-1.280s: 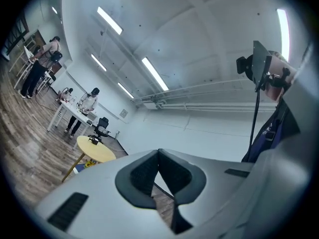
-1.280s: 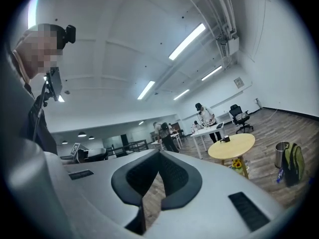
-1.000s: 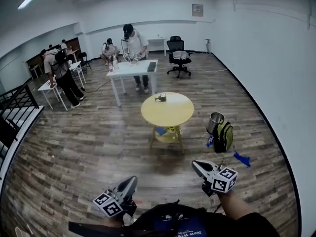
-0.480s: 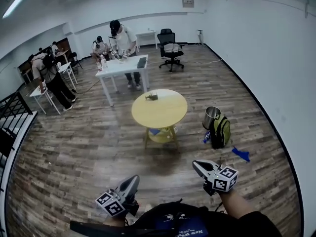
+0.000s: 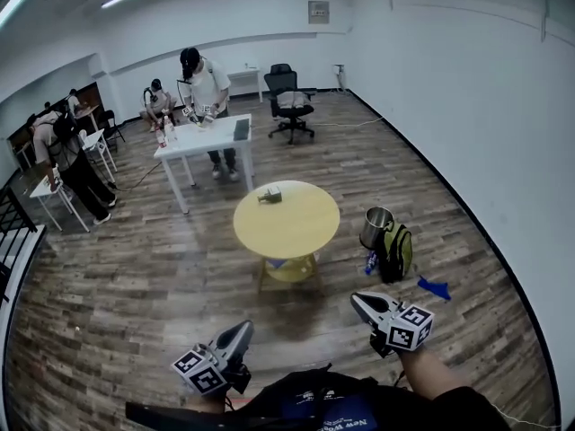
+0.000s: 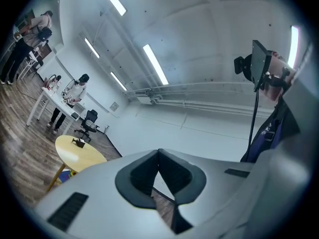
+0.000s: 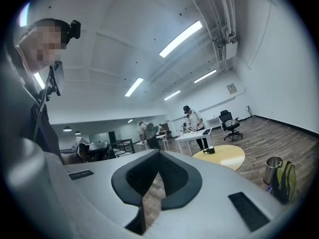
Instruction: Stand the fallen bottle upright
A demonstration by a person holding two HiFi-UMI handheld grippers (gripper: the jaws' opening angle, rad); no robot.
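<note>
Left gripper (image 5: 243,326): jaws closed, empty, well short of the yellow desk (image 5: 296,232).
Right gripper (image 5: 356,298): jaws closed, empty, also short of it.
Bottle (image 5: 269,195): lying on the desk's far-left part.

Small dark object (image 5: 269,196) on round yellow table (image 5: 301,232) too small to identify, shelf (image 5: 289,268) beneath partly hidden

I see at centre: round yellow table (image 5: 301,232) | right of it: metal bin (image 5: 375,227) just beside green backpack (image 5: 397,251), blue cloth (image 5: 435,287) on floor lower right | upper left: white table (image 5: 202,140), person (image 5: 205,92) standing behind it | top centre: black office chair (image 5: 289,104)
</note>
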